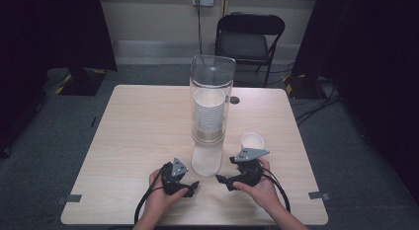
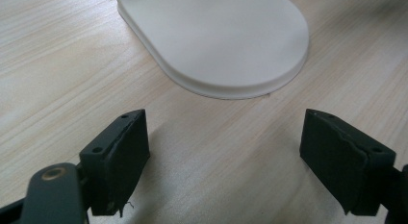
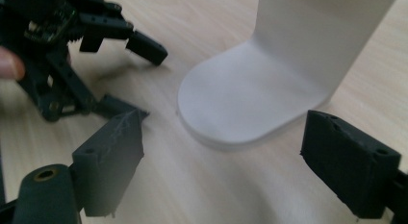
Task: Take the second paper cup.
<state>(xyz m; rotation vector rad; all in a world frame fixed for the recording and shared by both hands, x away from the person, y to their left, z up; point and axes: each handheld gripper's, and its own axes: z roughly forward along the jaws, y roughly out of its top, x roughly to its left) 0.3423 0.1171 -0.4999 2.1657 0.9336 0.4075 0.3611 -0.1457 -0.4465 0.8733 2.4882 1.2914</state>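
On the table (image 1: pixel 133 136), upright cup dispenser (image 1: pixel 210 111) stands between spread-jawed left gripper (image 1: pixel 190 188) and right gripper (image 1: pixel 223 179).

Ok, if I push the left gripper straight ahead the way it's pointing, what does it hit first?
Probably the white base of the cup dispenser. The left gripper is open, with bare table between them.

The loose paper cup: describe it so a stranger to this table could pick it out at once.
Start at the tall clear cup dispenser standing mid-table on its white base. Look just to its right, toward the near edge, behind the right tongs. There a single white cup stands upright and open on the wood, apart from the stack held inside the dispenser's tube.
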